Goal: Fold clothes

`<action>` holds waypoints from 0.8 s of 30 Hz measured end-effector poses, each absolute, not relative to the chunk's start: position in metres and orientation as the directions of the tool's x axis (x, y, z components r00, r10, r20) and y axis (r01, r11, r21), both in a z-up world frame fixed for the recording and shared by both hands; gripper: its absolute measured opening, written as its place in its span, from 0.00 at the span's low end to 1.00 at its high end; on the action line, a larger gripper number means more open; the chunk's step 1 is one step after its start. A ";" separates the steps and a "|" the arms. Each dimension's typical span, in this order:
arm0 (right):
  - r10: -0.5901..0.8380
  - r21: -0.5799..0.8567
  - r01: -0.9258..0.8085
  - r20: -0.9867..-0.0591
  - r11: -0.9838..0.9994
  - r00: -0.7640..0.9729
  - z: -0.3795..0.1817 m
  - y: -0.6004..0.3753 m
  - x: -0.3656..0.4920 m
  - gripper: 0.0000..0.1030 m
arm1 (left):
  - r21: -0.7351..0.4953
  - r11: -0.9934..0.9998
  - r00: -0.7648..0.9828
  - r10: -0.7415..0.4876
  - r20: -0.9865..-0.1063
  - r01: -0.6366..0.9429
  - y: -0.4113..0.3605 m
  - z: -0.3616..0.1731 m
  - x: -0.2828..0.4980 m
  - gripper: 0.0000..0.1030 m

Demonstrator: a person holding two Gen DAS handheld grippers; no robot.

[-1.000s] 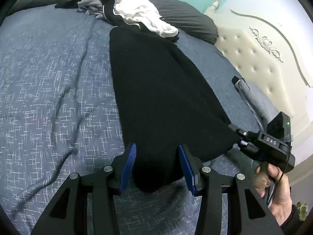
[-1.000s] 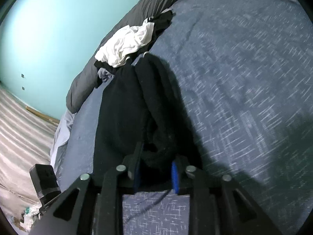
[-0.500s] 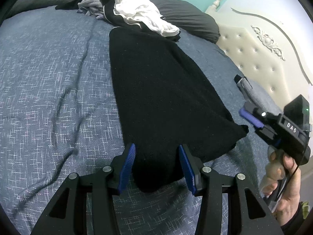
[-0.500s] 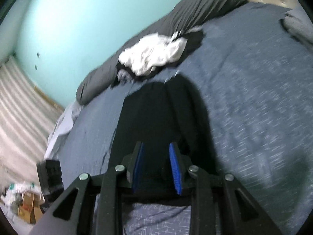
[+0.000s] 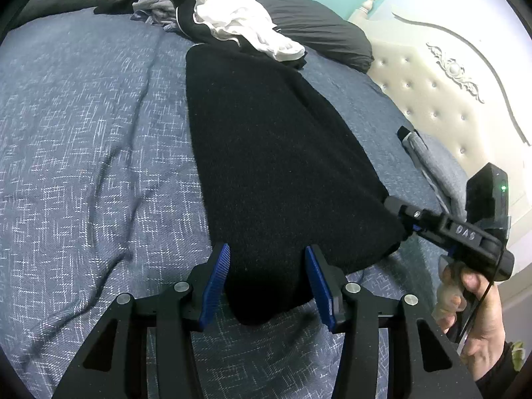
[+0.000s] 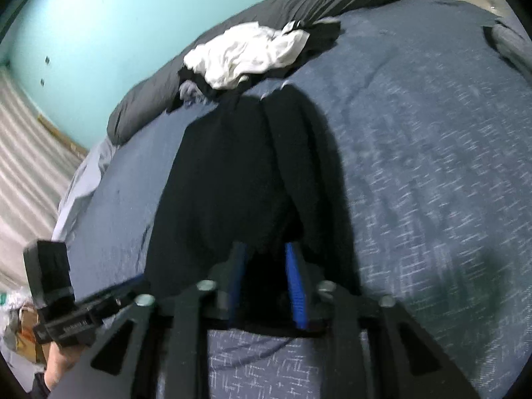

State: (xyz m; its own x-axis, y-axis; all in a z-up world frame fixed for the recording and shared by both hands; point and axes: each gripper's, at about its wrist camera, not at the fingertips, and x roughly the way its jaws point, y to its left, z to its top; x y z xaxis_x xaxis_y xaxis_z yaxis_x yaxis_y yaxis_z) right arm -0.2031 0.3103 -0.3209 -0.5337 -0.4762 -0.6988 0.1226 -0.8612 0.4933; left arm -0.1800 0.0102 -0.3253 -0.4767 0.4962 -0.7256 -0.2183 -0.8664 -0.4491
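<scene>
A long black garment (image 5: 272,153) lies flat along the blue bedcover (image 5: 83,149). Its near left corner sits between the blue pads of my left gripper (image 5: 267,276), which stands open around it without pinching. At the near right corner is my right gripper (image 5: 399,212), held by a hand. In the right wrist view its jaws (image 6: 264,272) are closing, with bunched black fabric (image 6: 226,179) filling the gap between the pads. The left gripper (image 6: 139,281) shows at the lower left of that view.
A pile of white and dark clothes (image 5: 239,23) lies at the garment's far end against a dark grey duvet (image 5: 319,30). A folded grey item (image 5: 432,163) lies near the cream tufted headboard (image 5: 442,99). Floor clutter (image 6: 23,342) lies beside the bed.
The right gripper drew back from the garment's right corner, rolled, then returned onto it with narrower jaws. The left gripper and its corner stayed put.
</scene>
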 end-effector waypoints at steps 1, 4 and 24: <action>-0.478 0.495 0.121 -0.702 -0.860 -0.528 -0.323 0.311 -0.204 0.09 | -0.450 -0.866 -0.476 0.497 -0.725 -0.218 0.010 -0.325 -0.180 0.50; -0.504 0.554 0.089 -0.665 -0.828 -0.551 -0.324 0.326 -0.203 0.07 | -0.452 -0.865 -0.475 0.499 -0.725 -0.218 0.010 -0.326 -0.180 0.50; -0.505 0.647 -0.038 -0.629 -0.761 -0.591 -0.329 0.356 -0.204 0.16 | -0.457 -0.863 -0.462 0.503 -0.731 -0.216 0.011 -0.327 -0.179 0.54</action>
